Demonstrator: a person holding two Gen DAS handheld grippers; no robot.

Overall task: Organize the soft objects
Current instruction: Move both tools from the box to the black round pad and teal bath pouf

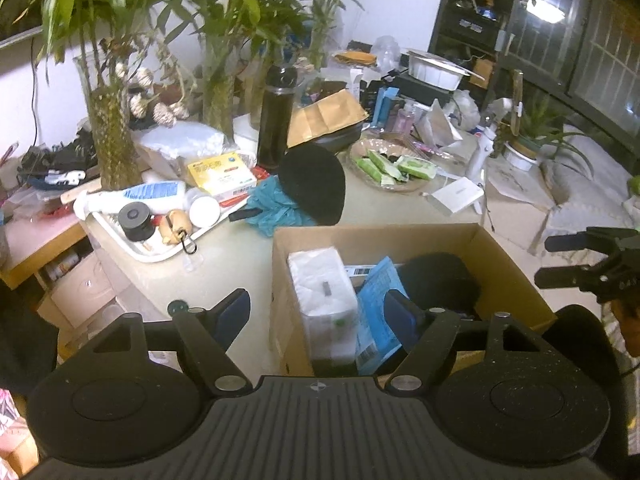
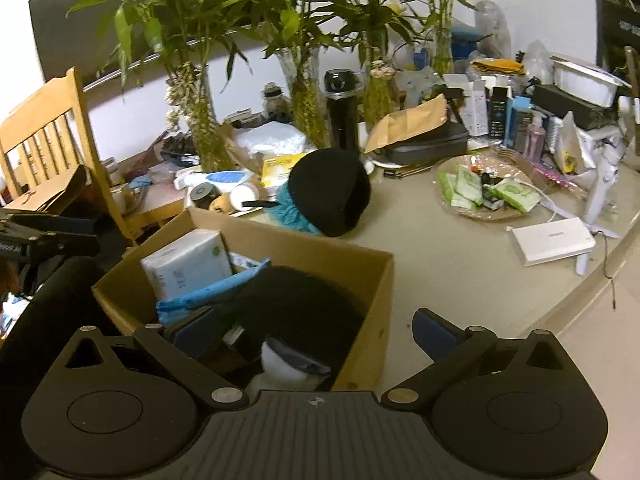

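Note:
An open cardboard box (image 1: 380,232) (image 2: 288,238) stands on the table's near side. It holds a white tissue pack (image 1: 320,292) (image 2: 188,264), a blue packet (image 1: 378,304) (image 2: 208,294) and a black soft bundle (image 1: 440,280) (image 2: 296,300). My left gripper (image 1: 316,316) hangs open over the box's left wall, one finger outside and one inside, pads touching nothing. My right gripper (image 2: 316,330) is open wide astride the box's right wall, and it also shows at the edge of the left wrist view (image 1: 560,260). Behind the box lie a black beanie (image 1: 316,184) (image 2: 332,192) and a teal fluffy cloth (image 1: 272,208) (image 2: 290,208).
A white tray (image 1: 148,254) of bottles sits at the left. Behind it are glass vases with plants (image 1: 110,136), a black flask (image 1: 276,120) (image 2: 342,112), a plate of green wipe packs (image 1: 394,168) (image 2: 486,192) and a white flat box (image 2: 554,244). A wooden chair (image 2: 48,128) stands at the far left.

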